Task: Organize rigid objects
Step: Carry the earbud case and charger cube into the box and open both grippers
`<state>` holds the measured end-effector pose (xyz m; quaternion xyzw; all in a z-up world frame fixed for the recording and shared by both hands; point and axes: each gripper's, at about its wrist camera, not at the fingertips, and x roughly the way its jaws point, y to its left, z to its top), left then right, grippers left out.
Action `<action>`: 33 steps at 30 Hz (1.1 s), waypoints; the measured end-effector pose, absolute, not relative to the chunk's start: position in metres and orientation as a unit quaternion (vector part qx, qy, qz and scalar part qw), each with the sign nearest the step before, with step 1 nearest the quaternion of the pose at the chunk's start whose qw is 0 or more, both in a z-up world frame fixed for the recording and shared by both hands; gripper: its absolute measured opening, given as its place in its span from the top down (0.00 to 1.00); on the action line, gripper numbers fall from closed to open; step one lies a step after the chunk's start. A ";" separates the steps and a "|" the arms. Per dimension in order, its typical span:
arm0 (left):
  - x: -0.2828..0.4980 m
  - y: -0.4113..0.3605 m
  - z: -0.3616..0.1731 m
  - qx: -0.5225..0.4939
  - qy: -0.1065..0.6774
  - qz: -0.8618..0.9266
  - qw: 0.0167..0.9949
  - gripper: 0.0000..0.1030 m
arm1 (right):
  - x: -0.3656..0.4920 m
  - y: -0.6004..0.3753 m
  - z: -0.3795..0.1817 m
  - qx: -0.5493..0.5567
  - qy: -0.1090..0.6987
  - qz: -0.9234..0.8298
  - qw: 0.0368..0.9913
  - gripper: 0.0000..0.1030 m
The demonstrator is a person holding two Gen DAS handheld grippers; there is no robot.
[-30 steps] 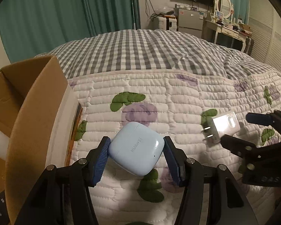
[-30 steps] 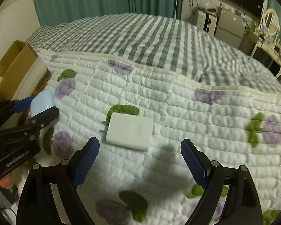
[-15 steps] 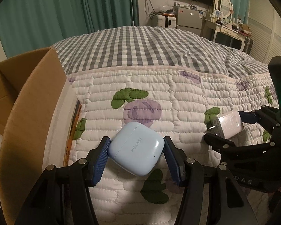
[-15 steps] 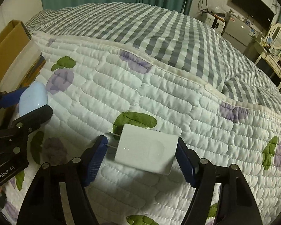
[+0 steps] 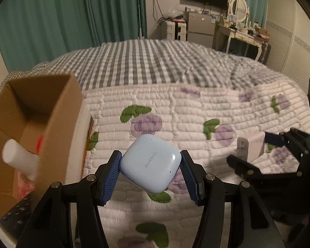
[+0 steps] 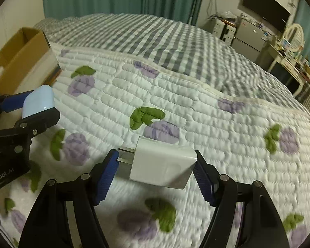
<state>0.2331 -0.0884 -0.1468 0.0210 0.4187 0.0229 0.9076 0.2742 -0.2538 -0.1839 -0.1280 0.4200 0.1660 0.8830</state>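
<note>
My left gripper (image 5: 150, 172) jaws clamp the light, slippery pale-blue plastic earbud case (image 5: 150, 163) by its sides beside the brown cardboard box (image 5: 41, 111), while my right gripper (image 6: 156, 174) jaws pinch the stiff white plug-in charger (image 6: 162, 163) endwise, prongs against one pad, farther from that box.

Black left gripper (image 5: 150, 175), ribbed blue pads (image 5: 111, 178), silver screws

"HUAWEI" was printed in grey on the pale blue earbud case (image 5: 152, 164). Partial white lettering "nRobot.AI" showed on the black body of the left gripper (image 6: 34, 108) in the right wrist view. Nothing else was legible.
</note>
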 end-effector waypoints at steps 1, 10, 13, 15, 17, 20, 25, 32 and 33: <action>0.229 -0.089 -0.139 0.020 0.413 0.020 0.910 0.44 | 0.270 -0.255 -0.179 -0.124 0.418 0.166 0.885 0.31; 0.188 -0.069 -0.056 0.002 0.348 0.010 0.938 0.44 | 0.219 -0.251 -0.106 -0.110 0.371 0.158 0.908 0.31; 0.175 -0.051 -0.029 -0.006 0.327 0.014 0.945 0.44 | 0.201 -0.239 -0.068 -0.118 0.341 0.160 0.919 0.31; 0.167 -0.037 -0.015 -0.014 0.316 0.018 0.949 0.44 | 0.189 -0.228 -0.042 -0.124 0.319 0.164 0.925 0.31; 0.158 -0.021 0.000 -0.019 0.304 0.026 0.952 0.44 | 0.178 -0.213 -0.021 -0.129 0.300 0.171 0.929 0.31; 0.149 0.002 0.018 -0.023 0.291 0.036 0.956 0.44 | 0.163 -0.189 0.006 -0.135 0.269 0.180 0.936 0.31; 0.134 0.049 0.036 -0.022 0.280 0.059 0.958 0.44 | 0.145 -0.141 0.033 -0.135 0.238 0.215 0.938 0.31; 0.136 0.108 0.020 -0.023 0.300 0.086 0.950 0.44 | 0.149 -0.075 0.036 -0.129 0.235 0.256 0.929 0.31; 0.137 0.115 0.015 -0.023 0.305 0.087 0.948 0.44 | 0.151 -0.065 0.034 -0.131 0.237 0.261 0.927 0.31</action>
